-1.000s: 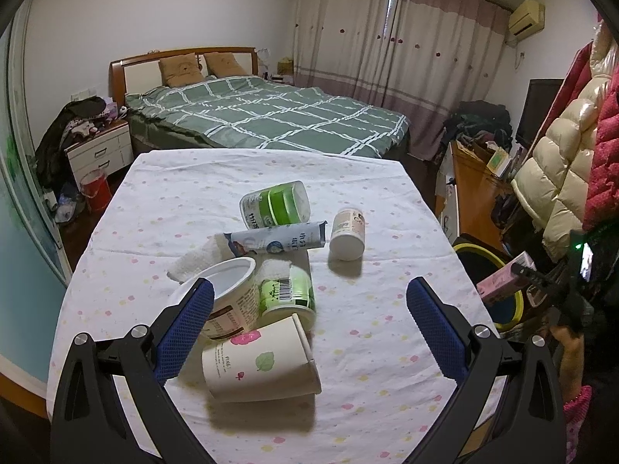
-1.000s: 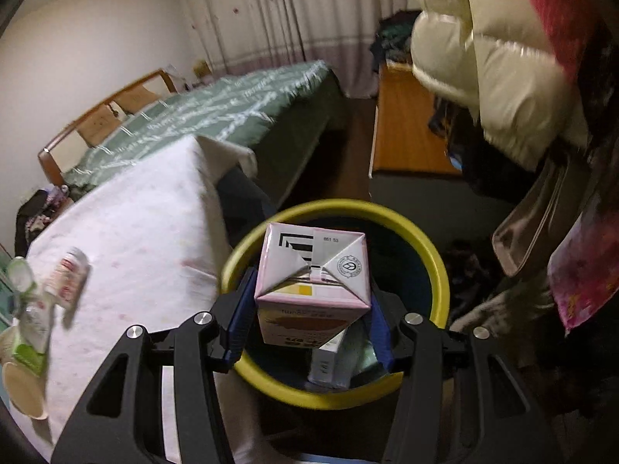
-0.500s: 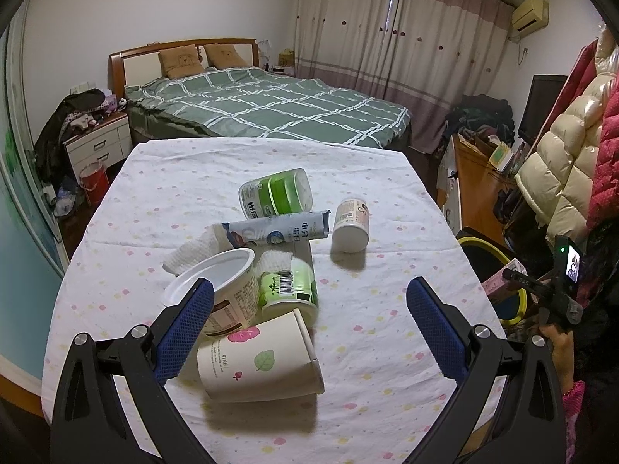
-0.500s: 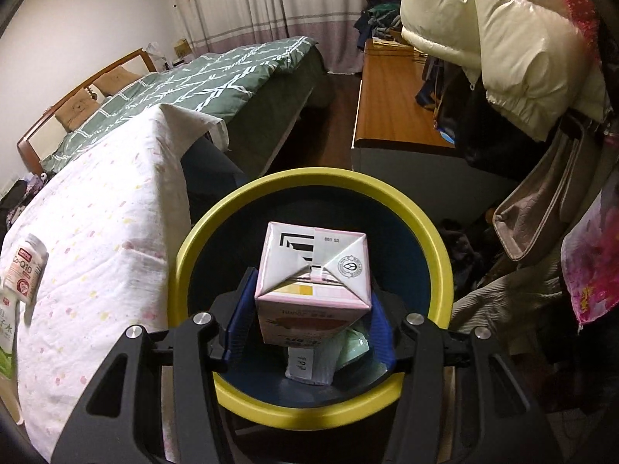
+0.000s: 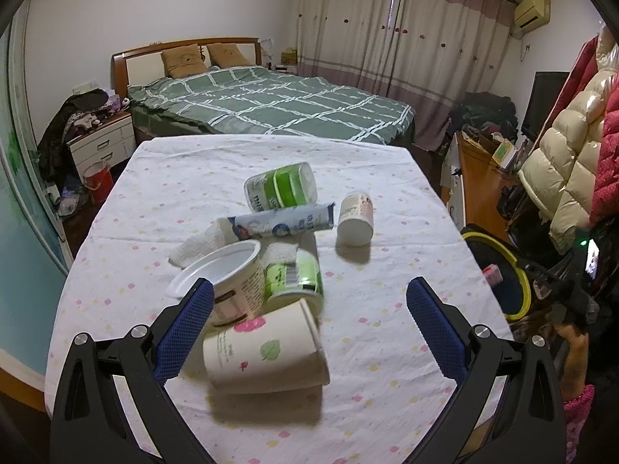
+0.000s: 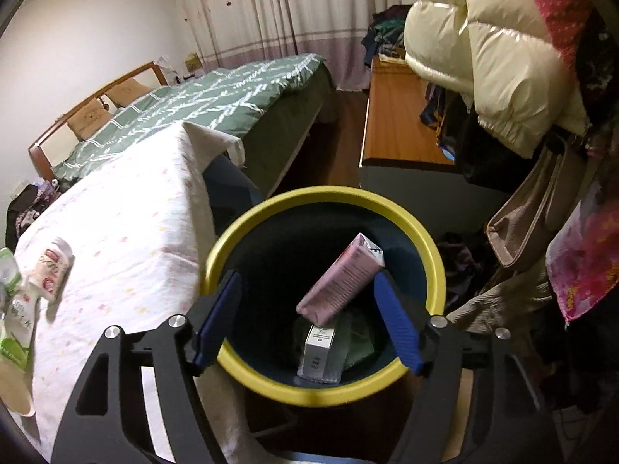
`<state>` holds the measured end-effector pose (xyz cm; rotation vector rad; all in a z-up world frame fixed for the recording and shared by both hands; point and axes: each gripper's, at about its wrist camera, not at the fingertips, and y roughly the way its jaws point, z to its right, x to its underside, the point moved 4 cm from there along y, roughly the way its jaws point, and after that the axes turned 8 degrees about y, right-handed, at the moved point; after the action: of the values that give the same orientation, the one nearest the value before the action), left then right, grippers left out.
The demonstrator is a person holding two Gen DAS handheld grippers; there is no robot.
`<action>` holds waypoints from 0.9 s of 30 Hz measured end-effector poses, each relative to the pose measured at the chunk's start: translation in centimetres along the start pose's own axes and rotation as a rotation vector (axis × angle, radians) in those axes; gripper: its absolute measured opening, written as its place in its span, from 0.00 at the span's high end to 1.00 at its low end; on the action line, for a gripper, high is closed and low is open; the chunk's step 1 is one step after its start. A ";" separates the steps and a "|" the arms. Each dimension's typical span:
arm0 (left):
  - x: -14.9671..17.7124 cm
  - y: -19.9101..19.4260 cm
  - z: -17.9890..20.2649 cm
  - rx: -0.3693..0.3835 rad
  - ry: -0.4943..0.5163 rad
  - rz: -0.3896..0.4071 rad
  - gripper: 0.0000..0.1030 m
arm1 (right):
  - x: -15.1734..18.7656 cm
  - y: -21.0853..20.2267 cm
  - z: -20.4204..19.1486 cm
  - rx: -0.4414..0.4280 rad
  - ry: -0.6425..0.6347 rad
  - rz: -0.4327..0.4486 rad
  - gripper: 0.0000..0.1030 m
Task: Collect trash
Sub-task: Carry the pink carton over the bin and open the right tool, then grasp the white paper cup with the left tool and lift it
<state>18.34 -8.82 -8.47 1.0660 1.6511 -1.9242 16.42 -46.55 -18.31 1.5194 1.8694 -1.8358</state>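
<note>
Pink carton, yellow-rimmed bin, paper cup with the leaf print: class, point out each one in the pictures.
pink carton (image 6: 342, 278): right wrist view, on its long pink side.
yellow-rimmed bin (image 6: 329, 396): right wrist view, on the near rim.
paper cup (image 5: 263, 353): left wrist view, on its side wall near the leaf print.

Black gripper frames, blue textured pads (image 5: 182, 332), silver screws

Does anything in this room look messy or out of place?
Yes. On the table, empty cups and tubs lie tipped in a heap: a paper cup on its side and a green-labelled tub toppled. A pink carton leans tilted inside the bin.
</note>
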 end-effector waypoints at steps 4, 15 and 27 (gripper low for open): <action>1.5 0.3 -0.3 -0.014 -0.007 -0.029 0.05 | 0.5 -1.0 -0.7 -0.037 0.003 0.007 0.34; 5.0 3.2 -1.3 -0.055 -0.025 -0.132 0.05 | 1.4 -2.0 -1.5 -0.094 0.004 -0.001 0.33; 6.2 6.2 -2.0 -0.060 -0.048 -0.188 0.05 | 1.8 -1.7 -1.6 -0.109 0.000 -0.020 0.33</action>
<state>19.38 -7.24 -17.23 0.8615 1.8273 -1.9844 15.21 -43.88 -17.91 1.4707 1.9570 -1.7106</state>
